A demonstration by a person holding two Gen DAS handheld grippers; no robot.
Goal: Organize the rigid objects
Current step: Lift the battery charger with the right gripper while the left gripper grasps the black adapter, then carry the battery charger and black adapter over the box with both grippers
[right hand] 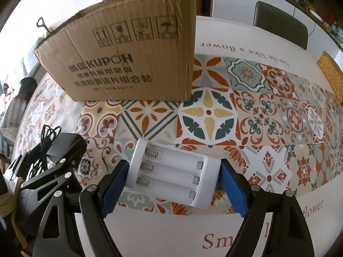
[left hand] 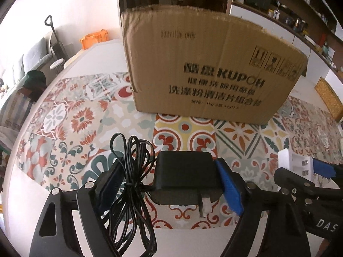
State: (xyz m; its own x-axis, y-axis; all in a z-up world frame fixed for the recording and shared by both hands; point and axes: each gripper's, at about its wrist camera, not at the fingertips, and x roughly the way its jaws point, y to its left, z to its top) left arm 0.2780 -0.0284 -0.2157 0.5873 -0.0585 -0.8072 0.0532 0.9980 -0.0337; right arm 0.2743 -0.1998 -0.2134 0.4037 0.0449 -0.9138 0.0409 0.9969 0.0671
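Brown cardboard box [left hand: 205,64] with black print and symbols, black power adapter [left hand: 184,175] with black bundled cord [left hand: 130,184], white battery holder [right hand: 171,173], black tongs with blue pads [right hand: 231,190], worktop [right hand: 257,115] cloth tiled in orange, teal, yellow and white florals

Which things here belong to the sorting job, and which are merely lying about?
Part of the job:
- black power adapter with bundled cord, held in the left claw
- white battery holder, held in the right claw
- cardboard box

Lying about:
- patterned table mat
- wicker basket
- grey chair
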